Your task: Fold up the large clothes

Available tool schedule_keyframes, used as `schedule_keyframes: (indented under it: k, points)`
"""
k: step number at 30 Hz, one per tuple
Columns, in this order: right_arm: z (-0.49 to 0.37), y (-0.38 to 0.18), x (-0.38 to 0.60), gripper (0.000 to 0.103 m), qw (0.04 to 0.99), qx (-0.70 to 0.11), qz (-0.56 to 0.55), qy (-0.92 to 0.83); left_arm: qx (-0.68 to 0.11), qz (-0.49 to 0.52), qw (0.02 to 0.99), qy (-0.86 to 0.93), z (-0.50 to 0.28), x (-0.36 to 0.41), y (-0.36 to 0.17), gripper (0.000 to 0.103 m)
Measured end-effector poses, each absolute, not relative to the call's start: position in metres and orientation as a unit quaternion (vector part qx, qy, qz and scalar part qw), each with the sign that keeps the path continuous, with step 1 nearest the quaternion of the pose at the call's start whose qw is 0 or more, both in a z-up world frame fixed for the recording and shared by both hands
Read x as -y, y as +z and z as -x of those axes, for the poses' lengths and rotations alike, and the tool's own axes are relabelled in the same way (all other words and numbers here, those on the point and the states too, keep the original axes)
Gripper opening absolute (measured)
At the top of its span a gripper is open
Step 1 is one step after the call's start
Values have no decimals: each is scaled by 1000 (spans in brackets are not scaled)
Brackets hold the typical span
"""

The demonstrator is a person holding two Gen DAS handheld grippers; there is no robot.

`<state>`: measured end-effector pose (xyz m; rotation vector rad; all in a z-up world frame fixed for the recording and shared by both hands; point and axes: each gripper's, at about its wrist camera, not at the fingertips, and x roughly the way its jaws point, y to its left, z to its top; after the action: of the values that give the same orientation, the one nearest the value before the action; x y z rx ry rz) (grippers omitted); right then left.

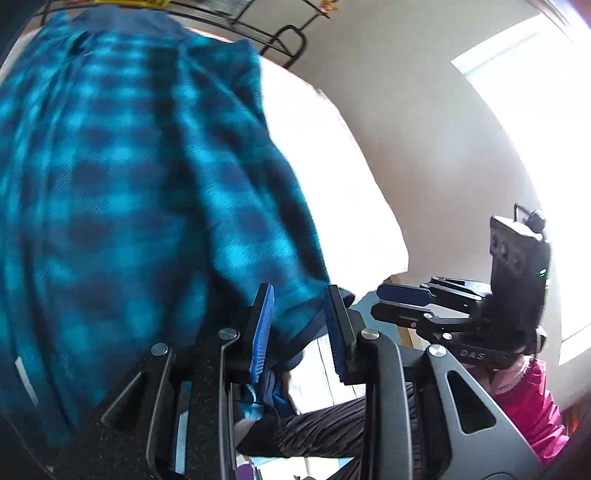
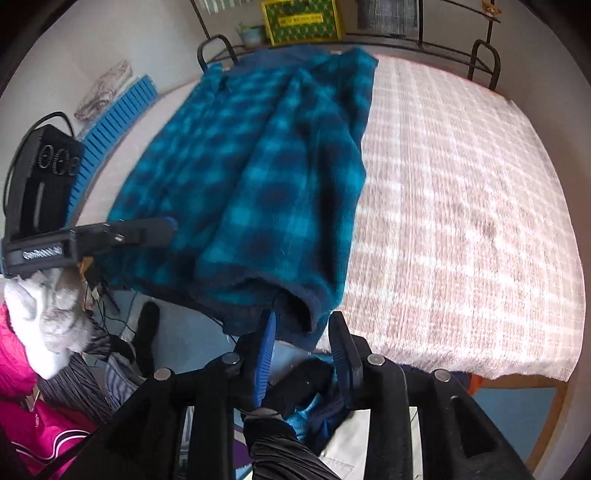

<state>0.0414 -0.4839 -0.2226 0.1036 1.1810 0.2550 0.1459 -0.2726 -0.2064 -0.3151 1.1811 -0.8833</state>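
Note:
A blue plaid fleece garment (image 1: 129, 184) (image 2: 258, 166) lies spread on the bed, and its dark hem (image 2: 295, 317) droops over the near edge. My right gripper (image 2: 303, 315) stands at that hem's right corner. Its jaws are apart, with a loose fold of hem between the tips. In the left wrist view the right gripper (image 1: 380, 301) points at the same corner with nothing clamped. My left gripper (image 1: 300, 295) hovers over the hem further left, also with its jaws apart, and cloth shows through the gap. From the right wrist view the left gripper (image 2: 171, 225) sits over the garment's left part.
A pink-and-white checked bedspread (image 2: 461, 203) covers the bed to the garment's right. A black metal headboard (image 2: 484, 55) and a yellow box (image 2: 301, 20) are at the far end. A blue slatted panel (image 2: 110, 122) runs along the left wall. A person's pink sleeve (image 2: 14, 369) and gloved hand (image 2: 48, 321) are at the left.

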Motion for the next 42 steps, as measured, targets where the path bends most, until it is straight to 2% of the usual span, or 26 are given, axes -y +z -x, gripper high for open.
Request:
schedule_keyframes:
  k: [5,9,12,15,16,18,23,26,27,28,30,32,36,42]
  points:
    - [-62,-235,489,20,819,-562,-68,89,-568,82,702,-421,-142,307,-232,28]
    - [-71,-268,475,19,796,-592,-73,107,-571,19,706,-420,-128,310,-251,28]
    - [-71,-290,461,19,782,-614,-39,103,-578,33,706,-408,-133,303,-258,28]
    - [-75,-286,466,19,785,-608,-53,102,-567,34,718,-402,-137,301,-249,28]
    - [-74,-278,472,20,791,-599,-66,105,-558,33,724,-405,-137,300,-244,28]
    - [-66,-264,483,29,801,-584,-78,101,-540,25,737,-406,-133,298,-234,28]
    - [-43,-223,533,35,825,-538,-146,93,-491,-29,764,-417,-115,314,-215,28]
    - [-25,-199,552,40,838,-519,-147,80,-479,-67,765,-425,-106,335,-215,28]
    - [-20,-195,559,44,841,-516,-145,76,-479,-74,764,-426,-103,337,-216,31]
    - [-15,-189,565,46,844,-512,-144,69,-483,-86,758,-430,-98,347,-219,42]
    - [-12,-184,574,50,845,-511,-144,60,-490,-107,745,-439,-90,365,-229,50]
    - [-12,-182,580,50,848,-509,-141,53,-490,-139,744,-433,-83,380,-239,51]
    - [-17,-183,588,50,849,-505,-147,48,-477,-173,754,-417,-74,393,-247,60]
    - [-35,-193,591,50,845,-509,-155,51,-435,-210,786,-387,-58,405,-259,60]
